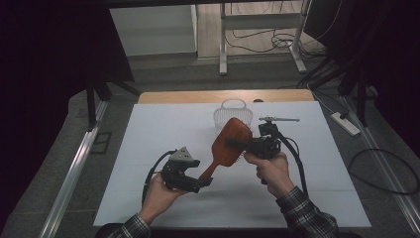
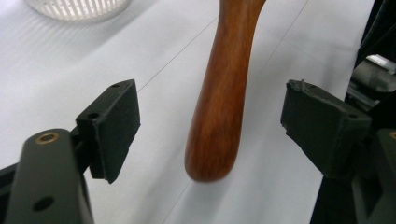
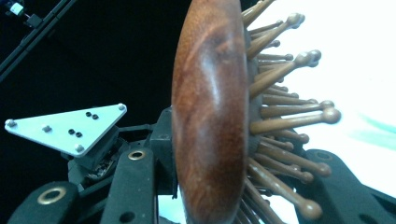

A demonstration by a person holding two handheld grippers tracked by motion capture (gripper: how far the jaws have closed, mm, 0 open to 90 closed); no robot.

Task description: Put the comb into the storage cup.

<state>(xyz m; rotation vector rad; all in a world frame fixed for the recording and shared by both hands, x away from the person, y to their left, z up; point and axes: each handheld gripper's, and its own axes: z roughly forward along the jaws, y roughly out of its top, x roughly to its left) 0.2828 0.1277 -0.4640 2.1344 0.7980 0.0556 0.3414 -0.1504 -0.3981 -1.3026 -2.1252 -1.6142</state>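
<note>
Right tongs (image 1: 236,144) clenched on the wooden hairbrush (image 1: 231,142) head, jaws across back and bristle side; in the right gripper view the head (image 3: 210,112) sits edge-on between the jaws, pins sticking out to the right. Left tongs (image 1: 205,182) released: in the left gripper view the pads (image 2: 116,126) stand well apart with the handle end (image 2: 219,112) between them, touching neither. Brush hangs tilted above the white tabletop (image 1: 163,134), head toward the small white basket (image 1: 233,113) at the far side, handle pointing down toward the left hand (image 1: 158,196). Looks like a handoff with the right side now carrying the load. To do it well: pull the left tongs straight back along the handle axis so a pad doesn't clip the rounded end and lever the head in the right grip. Keep the right wrist steady; the hold spans springy pins, so it could slip if twisted. Then carry toward the basket, probably.
</note>
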